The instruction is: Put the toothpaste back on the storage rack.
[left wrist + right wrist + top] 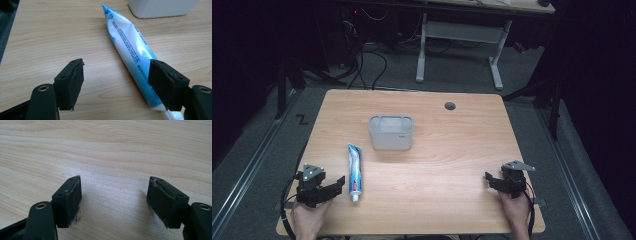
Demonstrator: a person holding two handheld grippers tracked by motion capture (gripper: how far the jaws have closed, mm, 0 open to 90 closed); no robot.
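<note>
While both hand-held grippers gape unladen near the table's (422,220) front edge, the left hand-held gripper (116,83) seemingly sits just beside the toothpaste tube (130,45)

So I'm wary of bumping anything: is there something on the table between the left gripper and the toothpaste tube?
Nothing visible. The left gripper sits just left of the toothpaste tube, jaws open, with bare table between them. The grey container stands farther back, beyond the tube's far end.

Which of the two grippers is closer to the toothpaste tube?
Left. The left gripper sits right beside the toothpaste tube; the right gripper is far across the table.
</note>
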